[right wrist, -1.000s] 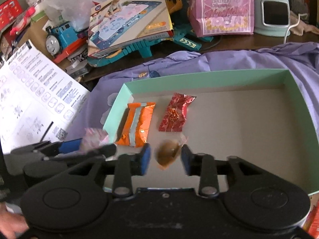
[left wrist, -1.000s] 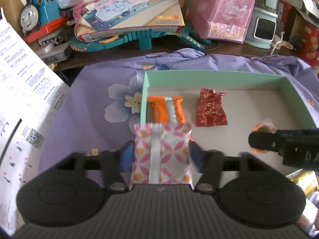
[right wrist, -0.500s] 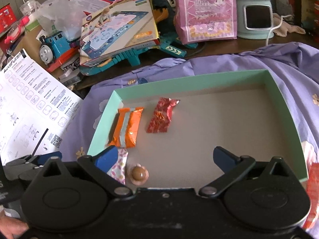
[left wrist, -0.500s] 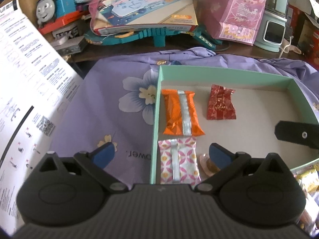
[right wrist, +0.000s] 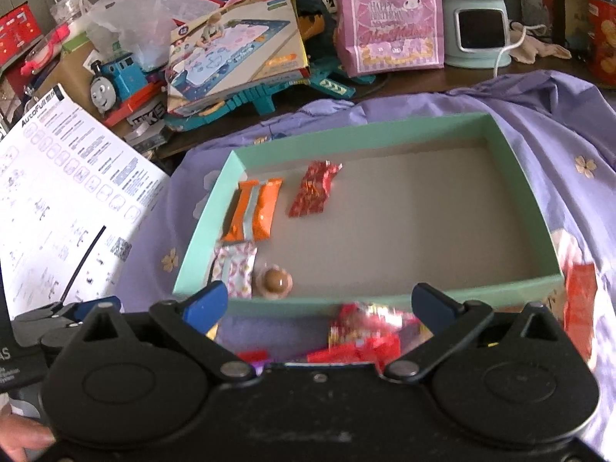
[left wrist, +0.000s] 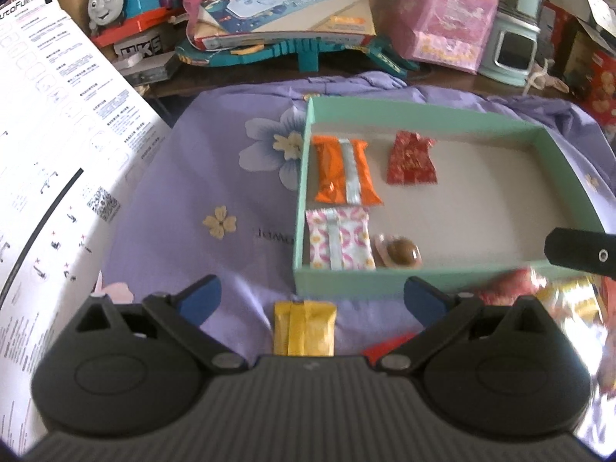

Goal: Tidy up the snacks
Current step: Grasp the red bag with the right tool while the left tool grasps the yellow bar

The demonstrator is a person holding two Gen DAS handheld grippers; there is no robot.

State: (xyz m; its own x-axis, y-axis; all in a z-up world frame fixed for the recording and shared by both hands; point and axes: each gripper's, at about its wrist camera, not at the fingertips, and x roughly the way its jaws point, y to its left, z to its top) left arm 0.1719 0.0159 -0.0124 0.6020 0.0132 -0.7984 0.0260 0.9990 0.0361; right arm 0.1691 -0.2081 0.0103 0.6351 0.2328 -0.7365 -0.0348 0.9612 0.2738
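Four snacks sit inside the green box (left wrist: 431, 287) now: the orange packet (left wrist: 344, 171) against its left wall, the red foil packet (left wrist: 411, 158) beside it, the pink patterned packet (left wrist: 340, 239) in the near left corner, and the round brown candy (left wrist: 400, 253) just beside that. Outside the near wall, a yellow packet (left wrist: 304, 327) lies on the purple floral cloth (left wrist: 215, 192), right between the left gripper (left wrist: 312, 300) fingers, jaws spread wide and empty. The right gripper (right wrist: 319, 302) is wide open and empty too, hanging over a blurred heap of red wrappers (right wrist: 362, 337).

Risk from here, I'd say: those wrappers overlap, so a closing grip could pinch two at once, or a finger could knock the box's near wall and scatter the neat row.

Only the left view shows the yellow packet whole; only the right view shows a hand (right wrist: 23, 441) at the bottom left corner and the box's right wall in full
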